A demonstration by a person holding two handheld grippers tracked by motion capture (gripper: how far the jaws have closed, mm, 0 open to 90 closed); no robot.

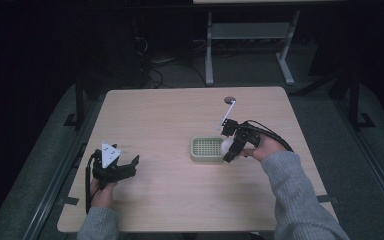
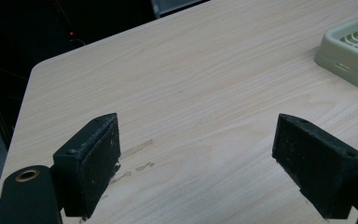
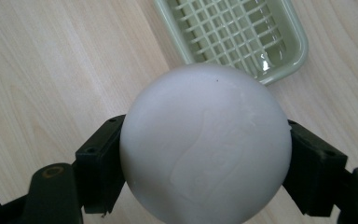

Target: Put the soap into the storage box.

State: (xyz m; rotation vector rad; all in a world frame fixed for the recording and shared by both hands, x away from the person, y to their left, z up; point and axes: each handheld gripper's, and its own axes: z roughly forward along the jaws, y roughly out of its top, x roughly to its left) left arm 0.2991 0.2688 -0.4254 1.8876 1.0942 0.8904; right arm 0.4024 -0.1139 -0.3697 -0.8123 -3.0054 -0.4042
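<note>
At the tray's (image 1: 206,150) 3 o'clock edge, right gripper (image 1: 228,145) clamps the white ball (image 1: 226,145), unreleased; left gripper (image 1: 130,165) gapes wide, empty.

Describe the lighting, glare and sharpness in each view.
High view: dim, the room around the table nearly black, detail soft. Left gripper view: even light on sharp wood grain, the open left hand-held gripper casts little shadow. Right gripper view: brightest; white ball close up with soft sheen, a glare spot on the green tray.
</note>
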